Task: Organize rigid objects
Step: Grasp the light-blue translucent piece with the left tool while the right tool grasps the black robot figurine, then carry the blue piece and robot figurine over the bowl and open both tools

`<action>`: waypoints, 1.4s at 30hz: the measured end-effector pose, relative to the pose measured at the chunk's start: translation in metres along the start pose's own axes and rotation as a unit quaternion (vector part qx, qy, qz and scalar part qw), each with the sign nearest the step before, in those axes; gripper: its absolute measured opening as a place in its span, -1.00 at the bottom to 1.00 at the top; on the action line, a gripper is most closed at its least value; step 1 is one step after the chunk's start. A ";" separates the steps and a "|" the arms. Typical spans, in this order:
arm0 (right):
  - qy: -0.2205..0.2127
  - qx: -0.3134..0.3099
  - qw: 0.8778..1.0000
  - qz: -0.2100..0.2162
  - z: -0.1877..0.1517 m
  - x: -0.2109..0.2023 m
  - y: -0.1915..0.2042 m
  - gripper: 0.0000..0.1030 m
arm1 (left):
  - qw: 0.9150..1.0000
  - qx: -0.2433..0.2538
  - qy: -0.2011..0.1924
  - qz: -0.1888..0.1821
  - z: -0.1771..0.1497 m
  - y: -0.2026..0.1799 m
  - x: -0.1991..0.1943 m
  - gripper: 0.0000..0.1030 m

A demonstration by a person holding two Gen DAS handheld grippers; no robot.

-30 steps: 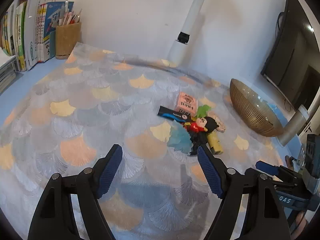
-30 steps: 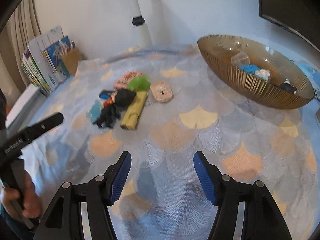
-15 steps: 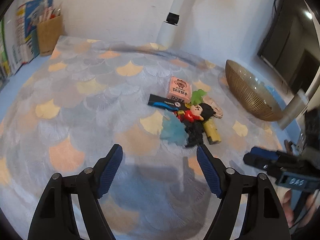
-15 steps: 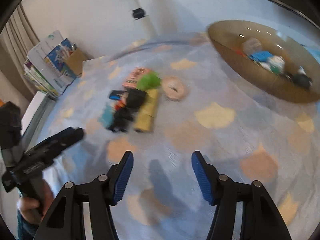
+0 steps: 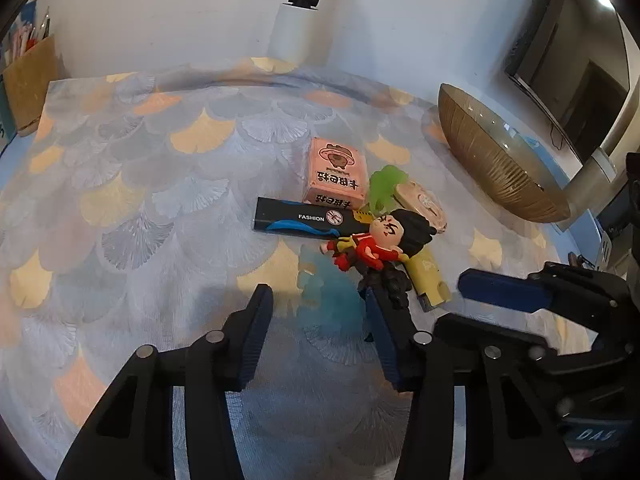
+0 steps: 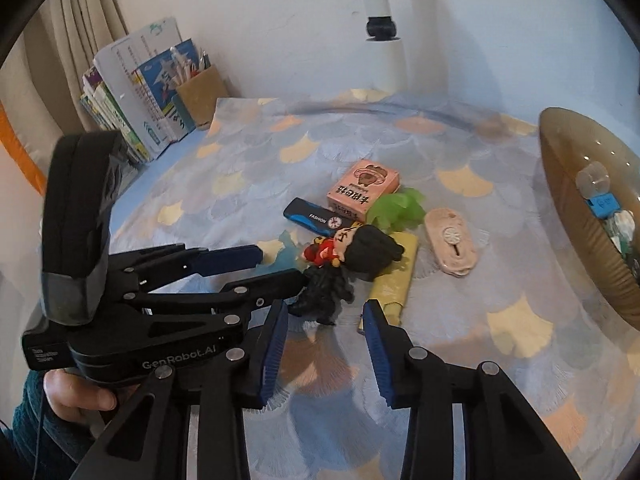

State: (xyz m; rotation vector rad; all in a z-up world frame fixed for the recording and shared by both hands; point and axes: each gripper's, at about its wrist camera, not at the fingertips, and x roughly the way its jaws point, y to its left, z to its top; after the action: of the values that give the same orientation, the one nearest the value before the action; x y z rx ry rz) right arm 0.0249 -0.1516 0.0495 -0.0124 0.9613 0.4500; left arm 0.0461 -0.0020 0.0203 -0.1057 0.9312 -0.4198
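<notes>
A pile lies on the patterned cloth: a pink box, a black-and-blue bar, a doll in red with black hair, a green translucent piece, a yellow stick and a pale oval case. My left gripper is closing, its tips on either side of a translucent blue piece without pressing on it. My right gripper is also closing, just short of the doll's black legs, nothing between its pads.
A ribbed gold bowl holding small items stands at the right. Books and a pencil holder stand at the back left, a white pole at the wall. A hand holds the left gripper.
Both grippers have moved in toward the pile and their jaws have narrowed. Each gripper now shows large and close in the other's view.
</notes>
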 end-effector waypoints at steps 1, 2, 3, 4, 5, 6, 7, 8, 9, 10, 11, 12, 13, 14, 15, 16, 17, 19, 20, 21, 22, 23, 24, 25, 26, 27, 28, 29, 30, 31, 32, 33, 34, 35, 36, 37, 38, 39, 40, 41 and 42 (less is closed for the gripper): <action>0.003 -0.002 1.000 0.000 0.000 0.003 0.001 -0.26 | 1.000 -0.001 0.001 0.001 0.000 0.001 -0.001 -0.20; 0.005 -0.004 1.000 0.000 0.001 0.006 0.002 -0.26 | 1.000 -0.004 0.002 0.003 -0.001 0.003 -0.003 -0.21; 0.007 -0.005 1.000 0.001 0.002 0.008 0.003 -0.26 | 1.000 -0.006 0.003 0.008 -0.003 0.007 -0.006 -0.21; 0.011 -0.005 1.000 0.002 0.003 0.011 0.004 -0.26 | 1.000 -0.008 0.003 0.010 -0.004 0.009 -0.007 -0.21; 0.013 -0.005 1.000 0.003 0.003 0.014 0.004 -0.26 | 1.000 -0.012 0.004 0.016 -0.005 0.014 -0.010 -0.21; 0.016 -0.006 1.000 0.003 0.004 0.017 0.005 -0.26 | 1.000 -0.014 0.005 0.018 -0.006 0.017 -0.011 -0.21; 0.019 -0.008 1.000 0.000 0.006 0.021 0.007 -0.26 | 1.000 -0.014 0.004 0.019 -0.007 0.020 -0.014 -0.21; 0.021 -0.009 1.000 -0.007 0.008 0.025 0.008 -0.26 | 1.000 -0.014 0.004 0.021 -0.008 0.023 -0.016 -0.21; 0.022 -0.007 1.000 -0.010 0.010 0.028 0.008 -0.26 | 1.000 -0.013 0.006 0.021 -0.008 0.026 -0.016 -0.21; 0.023 -0.005 1.000 -0.009 0.012 0.032 0.008 -0.26 | 1.000 -0.011 0.007 0.021 -0.009 0.026 -0.017 -0.21; 0.023 -0.001 1.000 -0.012 0.014 0.036 0.008 -0.26 | 1.000 -0.009 0.007 0.022 -0.009 0.027 -0.018 -0.21; 0.024 -0.001 1.000 -0.018 0.016 0.039 0.008 -0.26 | 1.000 -0.009 0.007 0.020 -0.010 0.027 -0.018 -0.21; 0.025 -0.002 0.999 -0.024 0.018 0.042 0.008 -0.26 | 1.000 -0.008 0.006 0.015 -0.010 0.027 -0.019 -0.22; 0.027 -0.003 0.999 -0.023 0.019 0.045 0.007 -0.26 | 1.000 -0.007 0.004 0.006 -0.010 0.027 -0.020 -0.22; 0.030 -0.005 0.999 -0.024 0.019 0.048 0.007 -0.26 | 1.000 -0.005 0.005 -0.002 -0.010 0.027 -0.020 -0.22; 0.032 -0.008 0.999 -0.026 0.019 0.050 0.006 -0.25 | 1.000 -0.004 0.005 -0.003 -0.010 0.027 -0.020 -0.22; 0.029 -0.012 0.999 -0.026 0.019 0.051 0.007 -0.26 | 1.000 -0.001 0.007 -0.006 -0.009 0.025 -0.019 -0.21; 0.028 -0.022 0.999 -0.029 0.018 0.051 0.008 -0.32 | 1.000 0.003 0.013 -0.012 -0.007 0.023 -0.014 -0.21; 0.029 -0.023 0.999 -0.029 0.017 0.050 0.007 -0.33 | 1.000 0.001 0.014 -0.014 -0.005 0.023 -0.011 -0.21; 0.028 -0.020 0.999 -0.024 0.016 0.049 0.004 -0.33 | 1.000 -0.003 0.015 -0.018 -0.003 0.024 -0.008 -0.21; 0.029 -0.017 0.999 -0.015 0.015 0.047 0.001 -0.33 | 1.000 -0.007 0.012 -0.022 0.000 0.024 -0.007 -0.21; 0.029 -0.015 0.999 -0.006 0.012 0.044 -0.002 -0.34 | 0.999 -0.011 0.012 -0.028 0.002 0.024 -0.004 -0.21; 0.029 -0.015 0.999 0.000 0.011 0.042 -0.002 -0.34 | 0.999 -0.012 0.012 -0.029 0.003 0.023 -0.002 -0.21; 0.026 -0.017 0.999 0.009 0.008 0.039 -0.002 -0.34 | 1.000 -0.009 0.011 -0.025 0.005 0.019 0.000 -0.21; 0.025 -0.018 0.999 0.018 0.004 0.035 -0.002 -0.34 | 1.000 -0.006 0.010 -0.022 0.005 0.017 0.001 -0.23; 0.024 -0.021 0.999 0.023 0.001 0.032 -0.002 -0.34 | 1.000 -0.001 0.009 -0.018 0.004 0.014 0.001 -0.28; 0.020 -0.026 0.999 0.029 -0.003 0.026 0.000 -0.34 | 1.000 0.003 0.010 -0.016 0.003 0.012 0.002 -0.30; 0.016 -0.030 0.999 0.034 -0.007 0.021 0.002 -0.34 | 1.000 0.005 0.005 -0.012 -0.001 0.008 0.000 -0.30; 0.012 -0.034 0.999 0.039 -0.012 0.015 0.003 -0.34 | 1.000 0.004 0.000 -0.013 -0.005 0.005 -0.004 -0.31; 0.007 -0.037 0.999 0.038 -0.016 0.008 0.005 -0.34 | 1.000 0.002 -0.002 -0.014 -0.007 0.005 -0.006 -0.31; 0.003 -0.036 0.999 0.037 -0.021 -0.001 0.004 -0.34 | 1.000 -0.003 -0.006 -0.017 -0.012 0.003 -0.012 -0.31; 0.000 -0.034 0.999 0.035 -0.024 -0.008 0.003 -0.34 | 1.000 -0.008 -0.007 -0.019 -0.017 0.002 -0.017 -0.31; -0.004 -0.031 0.999 0.032 -0.028 -0.016 0.000 -0.34 | 1.000 -0.013 -0.009 -0.023 -0.022 0.001 -0.023 -0.31; -0.009 -0.028 0.999 0.026 -0.033 -0.027 -0.004 -0.34 | 0.999 -0.016 -0.013 -0.029 -0.030 -0.003 -0.030 -0.31; -0.012 -0.026 0.999 0.017 -0.038 -0.035 -0.008 -0.34 | 0.999 -0.017 -0.015 -0.034 -0.035 -0.006 -0.035 -0.31; -0.012 -0.024 1.000 0.005 -0.044 -0.043 -0.014 -0.34 | 0.999 -0.018 -0.017 -0.037 -0.043 -0.010 -0.042 -0.31; -0.007 -0.022 1.000 -0.007 -0.050 -0.048 -0.020 -0.33 | 0.999 -0.017 -0.016 -0.037 -0.050 -0.015 -0.045 -0.31; -0.001 -0.021 1.000 -0.020 -0.056 -0.052 -0.026 -0.33 | 0.999 -0.016 -0.015 -0.036 -0.054 -0.019 -0.046 -0.31; 0.006 -0.020 0.999 -0.032 -0.063 -0.055 -0.033 -0.33 | 0.999 -0.014 -0.013 -0.032 -0.059 -0.024 -0.047 -0.31; 0.013 -0.016 0.999 -0.040 -0.070 -0.055 -0.039 -0.33 | 0.999 -0.010 -0.011 -0.029 -0.064 -0.029 -0.048 -0.31; 0.020 -0.010 0.999 -0.039 -0.074 -0.055 -0.045 -0.33 | 0.999 -0.008 -0.008 -0.032 -0.069 -0.034 -0.047 -0.31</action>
State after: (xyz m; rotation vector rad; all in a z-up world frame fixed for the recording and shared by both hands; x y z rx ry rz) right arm -0.0436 -0.2279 0.0415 -0.0771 0.9918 0.3883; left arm -0.0438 -0.0080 0.0233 -0.1538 0.9177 -0.4689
